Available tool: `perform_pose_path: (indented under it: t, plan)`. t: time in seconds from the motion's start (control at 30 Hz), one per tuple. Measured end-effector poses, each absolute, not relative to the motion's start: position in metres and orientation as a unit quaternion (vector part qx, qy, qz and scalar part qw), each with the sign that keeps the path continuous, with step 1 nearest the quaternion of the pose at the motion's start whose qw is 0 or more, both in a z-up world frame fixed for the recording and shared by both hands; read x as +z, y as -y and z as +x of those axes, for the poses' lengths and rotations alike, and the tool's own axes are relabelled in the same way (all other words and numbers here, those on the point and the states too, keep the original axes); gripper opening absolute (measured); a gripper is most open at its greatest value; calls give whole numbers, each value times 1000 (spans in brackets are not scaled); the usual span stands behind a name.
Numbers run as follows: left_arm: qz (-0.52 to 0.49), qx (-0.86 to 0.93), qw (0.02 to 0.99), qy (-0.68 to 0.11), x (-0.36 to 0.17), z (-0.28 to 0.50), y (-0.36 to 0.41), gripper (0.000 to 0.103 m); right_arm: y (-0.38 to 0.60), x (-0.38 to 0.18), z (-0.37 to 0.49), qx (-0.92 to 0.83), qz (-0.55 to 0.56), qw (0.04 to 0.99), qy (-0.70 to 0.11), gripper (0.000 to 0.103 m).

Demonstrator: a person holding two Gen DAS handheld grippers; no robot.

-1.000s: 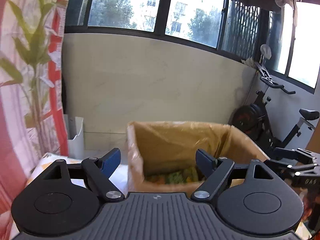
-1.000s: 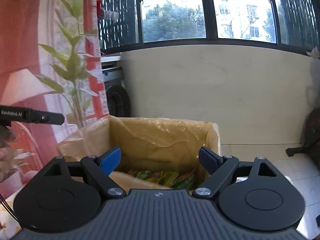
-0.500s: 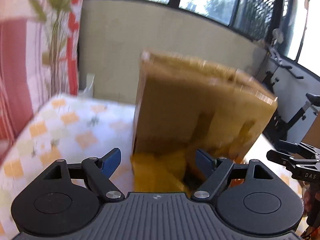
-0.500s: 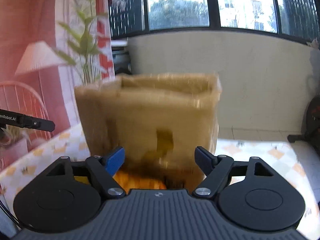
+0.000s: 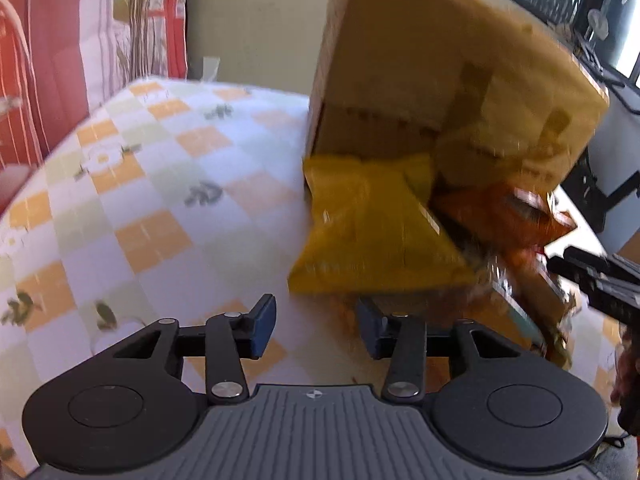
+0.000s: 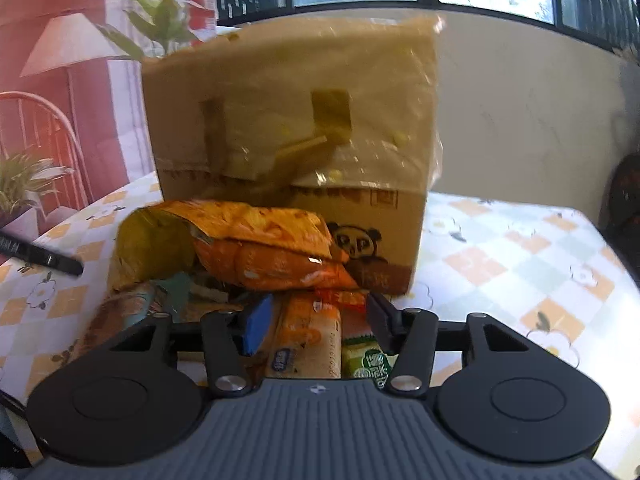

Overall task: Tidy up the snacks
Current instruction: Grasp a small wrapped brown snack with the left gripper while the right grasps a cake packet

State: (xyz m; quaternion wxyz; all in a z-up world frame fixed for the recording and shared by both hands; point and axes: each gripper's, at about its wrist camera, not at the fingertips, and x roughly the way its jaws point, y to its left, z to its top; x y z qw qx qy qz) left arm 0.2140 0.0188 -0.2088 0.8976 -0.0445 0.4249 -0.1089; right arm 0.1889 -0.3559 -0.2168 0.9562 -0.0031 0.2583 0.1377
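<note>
Checkered tablecloth, cardboard box behind a snack pile. Both jaws just narrowed: left gripper part-spread and empty, right gripper straddling an orange packet, contact unclear. Looks like the pick-up step; next, clamp and lift.

A home balcony room: checked tablecloth, floral curtain.

Box: cardboard box on checked tablecloth
Snacks: yellow snack bag, orange packet, blurred
Left gripper: jaws just closing, nothing pinched
</note>
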Motion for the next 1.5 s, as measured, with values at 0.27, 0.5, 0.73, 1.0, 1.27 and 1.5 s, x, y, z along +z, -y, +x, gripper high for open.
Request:
perform_pose_path:
  t: [0.27, 0.5, 0.73, 1.0, 1.27, 1.5]
  plan:
    - [-44, -101, 897, -428, -216, 205, -15, 46, 344, -235, 196, 143, -5, 949, -282, 52]
    - [-56, -101, 896, -428, -223, 205, -13, 46, 348, -244, 183, 120, -2, 957, -264, 41]
    - [-41, -112, 898, -423, -226, 214, 0, 46, 347, -244, 187, 129, 3, 955, -267, 41]
    - [-23, -109, 897, -429, -235, 223, 12, 26, 349, -245, 187, 133, 14, 954, -270, 41]
    - [-23, -101, 901, -421, -236, 230, 11, 25, 350, -245, 188, 135, 21, 952, -273, 41]
    - [-7, -105, 903, -417, -237, 232, 12, 18, 350, -246, 188, 137, 25, 951, -276, 41]
